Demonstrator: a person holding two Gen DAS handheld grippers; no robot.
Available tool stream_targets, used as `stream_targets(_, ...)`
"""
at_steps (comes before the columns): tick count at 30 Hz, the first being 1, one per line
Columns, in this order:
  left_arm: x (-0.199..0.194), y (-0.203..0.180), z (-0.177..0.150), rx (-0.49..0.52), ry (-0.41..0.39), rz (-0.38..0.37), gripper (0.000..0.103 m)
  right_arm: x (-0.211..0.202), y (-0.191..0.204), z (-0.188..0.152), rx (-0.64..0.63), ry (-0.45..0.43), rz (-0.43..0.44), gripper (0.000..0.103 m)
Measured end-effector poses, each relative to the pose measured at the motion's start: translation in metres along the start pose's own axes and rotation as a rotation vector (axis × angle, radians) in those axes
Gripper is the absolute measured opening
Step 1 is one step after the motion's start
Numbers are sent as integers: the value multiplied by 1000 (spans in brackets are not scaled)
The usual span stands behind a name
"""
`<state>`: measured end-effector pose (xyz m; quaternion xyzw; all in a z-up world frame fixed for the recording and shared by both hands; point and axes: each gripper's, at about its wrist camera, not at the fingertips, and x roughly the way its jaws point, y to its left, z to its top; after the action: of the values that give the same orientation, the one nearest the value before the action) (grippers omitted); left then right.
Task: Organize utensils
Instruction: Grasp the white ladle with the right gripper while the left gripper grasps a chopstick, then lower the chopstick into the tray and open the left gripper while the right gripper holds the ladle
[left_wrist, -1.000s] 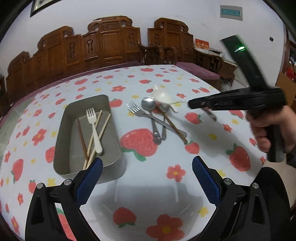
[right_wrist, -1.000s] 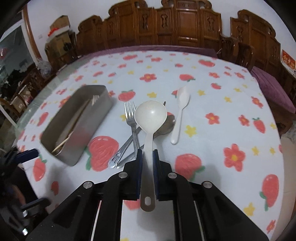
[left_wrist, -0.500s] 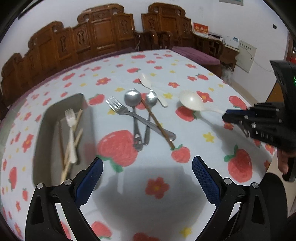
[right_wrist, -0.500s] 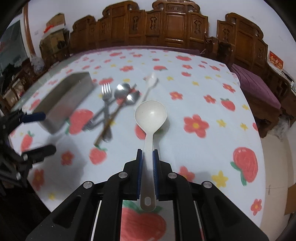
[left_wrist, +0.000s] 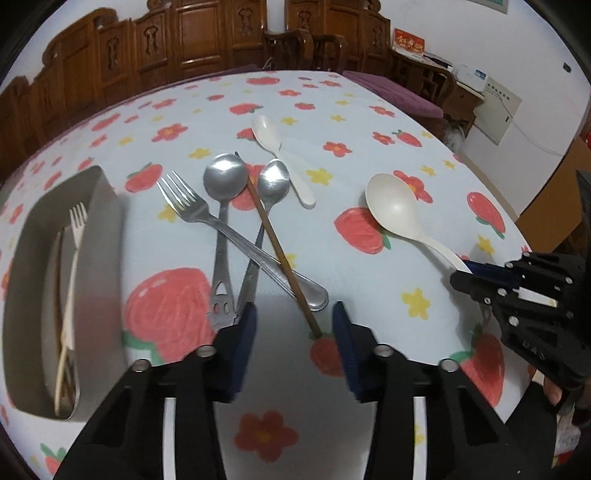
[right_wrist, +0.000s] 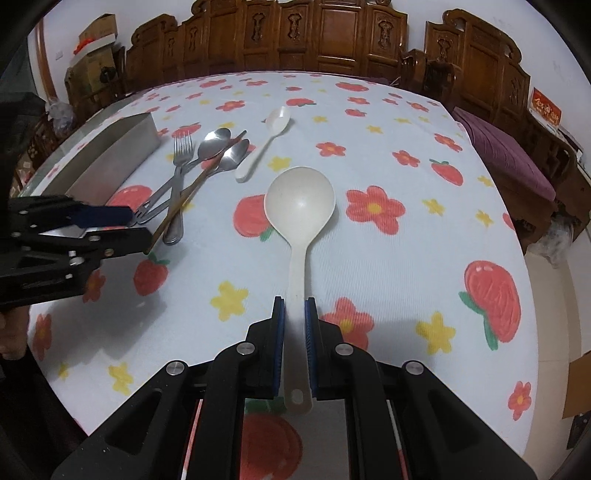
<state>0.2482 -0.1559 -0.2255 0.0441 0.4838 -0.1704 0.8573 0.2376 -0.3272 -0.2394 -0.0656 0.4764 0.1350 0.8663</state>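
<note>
My right gripper (right_wrist: 293, 310) is shut on the handle of a large cream ladle spoon (right_wrist: 300, 201), its bowl low over the tablecloth; it also shows in the left wrist view (left_wrist: 393, 210). My left gripper (left_wrist: 293, 321) is open, its fingers either side of the near ends of a pile: a metal fork (left_wrist: 236, 236), two metal spoons (left_wrist: 224, 177), a brown chopstick (left_wrist: 280, 254). A small white spoon (left_wrist: 280, 151) lies behind. A metal tray (left_wrist: 107, 221) at left holds a white fork and chopsticks.
The round table has a strawberry and flower tablecloth (right_wrist: 388, 155). Carved wooden chairs (right_wrist: 332, 40) ring the far side. The table edge drops off at right, with a purple cushioned bench (right_wrist: 509, 155) beyond.
My right gripper carried the ladle spoon away from the pile to the right and lowered it. My left gripper moved from the tray to the pile's handles and narrowed its opening.
</note>
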Motion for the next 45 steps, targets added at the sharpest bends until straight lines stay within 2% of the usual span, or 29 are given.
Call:
stream_targets(3,6,0,1,-8,9,-8,25,0,1,1,-4,0,1,13)
stream_targets(7,9,-2,1,-6,13,-11,22,1,2,1,-4,4,0,13)
stream_targets(8,10,-3,1,-7,16,-13,19,2,2,1,-5,5,-1,13)
stream_targets(9,11,-3,1,-6,21,-15,11,2,3,1,-8,7,-2,13)
stream_targets(10,12,-3,0,-5,26,-13,9,3,4,1,-11,9,-3,13)
stream_targets(15,9,0,-3,-5,30,-1,6,4,3,0,-5,9,-2,13)
stream_targets(18,2,4,-5,-8,22,-3,4,3,2,1,2,5,-1,17)
stream_targets(20,-3,6,-6,-7,15,-8,4,4,0,4,11,1,0,26)
stream_targets(29,-38,18,-10,-2,-45,-4,4,18,-6,25,64,2,5,26)
stream_targets(36,-68,34,-13,-17,-87,-4,4,34,-1,36,61,38,-48,26)
stream_targets(38,-77,40,-13,-20,-100,-5,4,35,1,37,55,46,-59,23)
stream_targets(40,-85,45,-13,-22,-111,-2,4,35,1,37,54,54,-64,11)
stream_targets(45,-104,60,-15,-31,-138,14,4,30,9,37,39,71,-78,11)
